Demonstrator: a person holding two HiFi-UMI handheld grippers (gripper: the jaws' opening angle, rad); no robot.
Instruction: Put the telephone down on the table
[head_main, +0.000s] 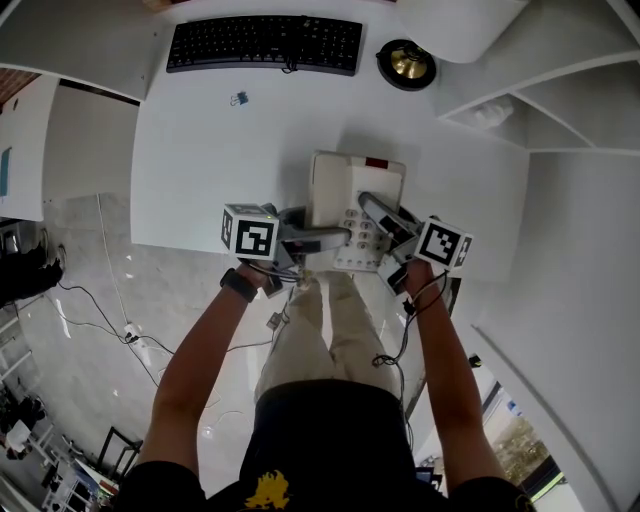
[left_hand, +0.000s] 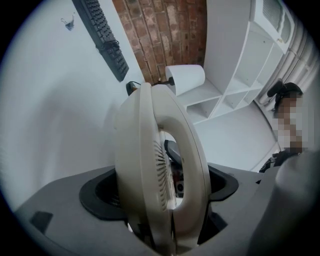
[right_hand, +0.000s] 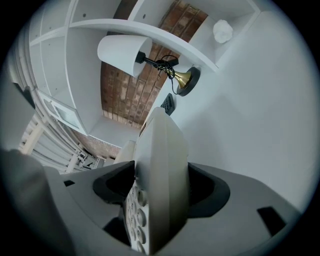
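Head view: telephone (head_main: 338, 185) lengthwise toward keyboard (head_main: 265, 43), clamped in left gripper (head_main: 338, 237) and right gripper (head_main: 372, 208) fingers.

The right tool (right_hand: 162, 192) clamps the telephone (right_hand: 160, 150), a lamp (right_hand: 125, 55) beyond

We see the cream-white telephone (head_main: 352, 180), handset (head_main: 325, 190) cradled and keypad (head_main: 366, 238) facing up, roughly level at the near edge of the white tabletop (head_main: 230, 150), clamped between left tongs (head_main: 338, 236) and right tongs (head_main: 372, 210).
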